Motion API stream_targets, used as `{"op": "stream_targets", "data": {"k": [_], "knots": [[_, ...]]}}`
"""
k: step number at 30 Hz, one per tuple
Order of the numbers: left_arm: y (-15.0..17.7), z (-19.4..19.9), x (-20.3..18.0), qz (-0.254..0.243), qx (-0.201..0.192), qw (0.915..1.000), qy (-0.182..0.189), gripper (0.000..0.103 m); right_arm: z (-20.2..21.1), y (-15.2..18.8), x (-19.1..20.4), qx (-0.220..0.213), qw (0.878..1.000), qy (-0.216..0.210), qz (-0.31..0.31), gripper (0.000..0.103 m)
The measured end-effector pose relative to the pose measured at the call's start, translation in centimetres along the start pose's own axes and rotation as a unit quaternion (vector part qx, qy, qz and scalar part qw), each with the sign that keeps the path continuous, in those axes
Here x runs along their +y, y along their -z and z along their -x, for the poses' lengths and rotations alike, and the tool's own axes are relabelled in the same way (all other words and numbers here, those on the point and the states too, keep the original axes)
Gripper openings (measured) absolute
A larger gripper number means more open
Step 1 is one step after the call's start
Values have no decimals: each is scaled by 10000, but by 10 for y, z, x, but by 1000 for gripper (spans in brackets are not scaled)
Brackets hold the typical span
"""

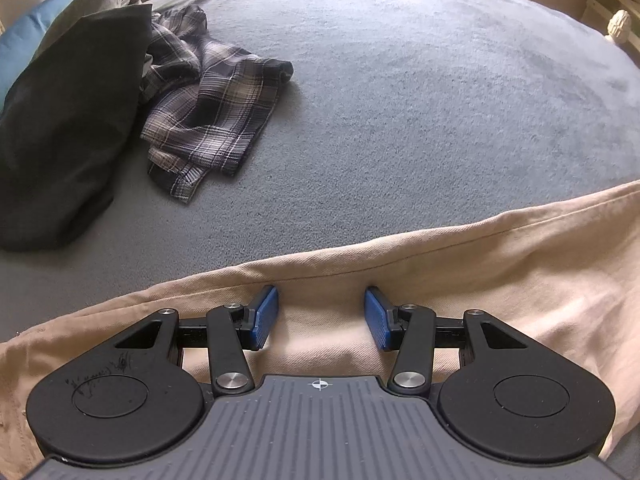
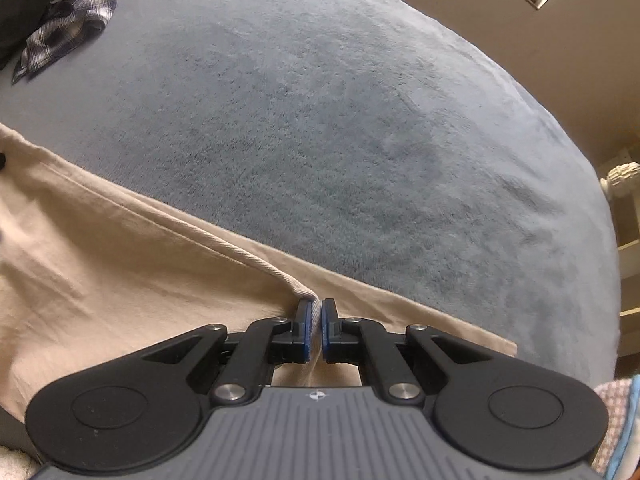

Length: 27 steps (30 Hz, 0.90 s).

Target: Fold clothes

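A beige garment (image 1: 460,272) lies across the near part of a grey-blue blanket (image 1: 380,100). My left gripper (image 1: 320,314) is open, its blue pads (image 1: 266,312) apart just above the beige cloth, holding nothing. In the right wrist view the same beige garment (image 2: 120,264) spreads to the left. My right gripper (image 2: 317,322) is shut on a fold of its edge, and the cloth rises in a ridge to the pads (image 2: 328,328).
A crumpled plaid shirt (image 1: 208,108) lies at the far left of the blanket, also showing in the right wrist view (image 2: 68,20). Dark and blue pillows (image 1: 68,128) stand beside it. A white bedpost knob (image 2: 622,174) marks the right edge.
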State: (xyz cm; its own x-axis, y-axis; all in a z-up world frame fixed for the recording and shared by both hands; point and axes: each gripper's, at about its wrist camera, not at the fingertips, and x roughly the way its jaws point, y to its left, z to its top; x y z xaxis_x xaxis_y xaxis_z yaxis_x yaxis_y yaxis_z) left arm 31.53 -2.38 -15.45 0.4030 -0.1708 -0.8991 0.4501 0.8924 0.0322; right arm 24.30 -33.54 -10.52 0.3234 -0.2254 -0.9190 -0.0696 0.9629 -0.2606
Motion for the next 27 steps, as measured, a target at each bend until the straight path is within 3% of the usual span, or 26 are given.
{"op": "stream_targets", "data": {"k": [17,19,20,22,27], "knots": [[0,-3,-6,-163,-16,9998,-127,50,-62,-5,-6,220,9989,-417,26,6],[-2,-3,-5,-144,12,9998,-120,50,-55,-5,-22,221,9969,-670,-346,12],[-2,-3,-5,-140,24,9998,-121,50,-49,-3,-34,202,9949,-779,-613,30],[-3,-3,-5,-128,45,9998,-135,50,-35,2,-59,152,9877,-983,-1204,48],[-4,-5,-5,-76,114,9997,-181,50,10,25,-99,-62,9611,-1442,-2355,52]]}}
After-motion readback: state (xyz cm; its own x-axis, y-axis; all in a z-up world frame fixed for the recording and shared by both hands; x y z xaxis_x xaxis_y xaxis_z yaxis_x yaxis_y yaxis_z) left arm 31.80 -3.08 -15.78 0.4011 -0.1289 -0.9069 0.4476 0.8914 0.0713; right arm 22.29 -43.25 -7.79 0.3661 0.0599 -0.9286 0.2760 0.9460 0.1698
